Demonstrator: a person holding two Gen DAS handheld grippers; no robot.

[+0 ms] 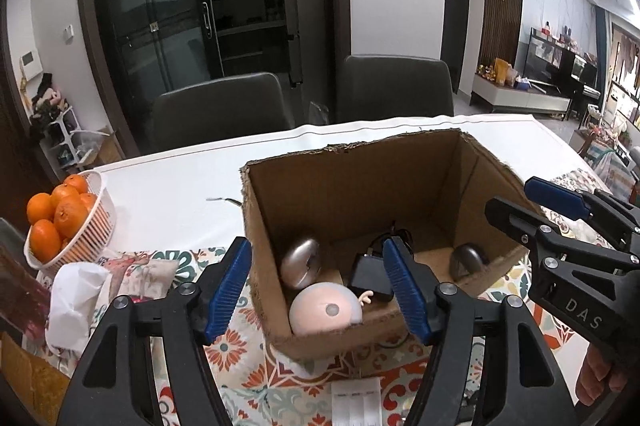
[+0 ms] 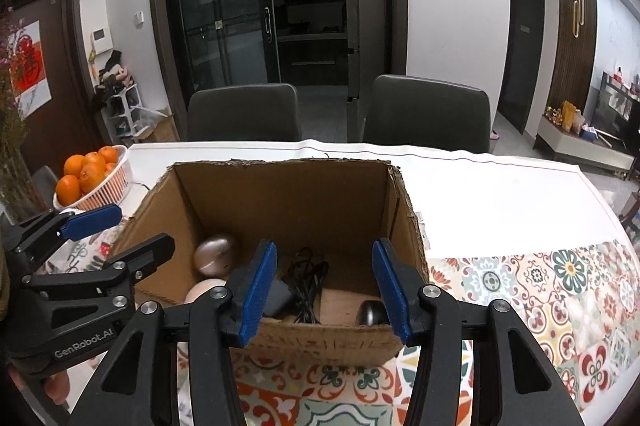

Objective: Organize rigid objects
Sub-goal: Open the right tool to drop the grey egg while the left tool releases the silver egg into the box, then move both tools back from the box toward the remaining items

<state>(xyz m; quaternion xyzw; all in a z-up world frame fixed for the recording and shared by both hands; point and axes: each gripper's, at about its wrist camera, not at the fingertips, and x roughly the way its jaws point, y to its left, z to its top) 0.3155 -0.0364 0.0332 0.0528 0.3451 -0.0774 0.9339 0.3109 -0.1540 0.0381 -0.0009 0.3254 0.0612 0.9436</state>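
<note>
An open cardboard box [image 1: 332, 170] [image 2: 280, 182] stands on the table. Inside lie a silver rounded object [image 1: 300, 262] [image 2: 214, 254], a pink round device [image 1: 326, 314] [image 2: 202, 290], a black adapter with cable [image 1: 368, 276] [image 2: 304, 282] and a dark mouse [image 1: 466, 260] [image 2: 370, 312]. My left gripper [image 1: 320, 290] is open and empty, over the box's near wall. My right gripper [image 2: 324, 290] is open and empty above the box's near edge; it also shows at the right of the left wrist view [image 1: 532, 202].
A white basket of oranges [image 1: 100, 222] [image 2: 116, 178] sits at the left. Crumpled white tissue [image 1: 76, 302] lies beside it. A patterned cloth [image 2: 560, 290] covers the near table. A white paper strip [image 1: 356, 402] lies in front of the box. Two chairs [image 2: 244, 114] stand behind.
</note>
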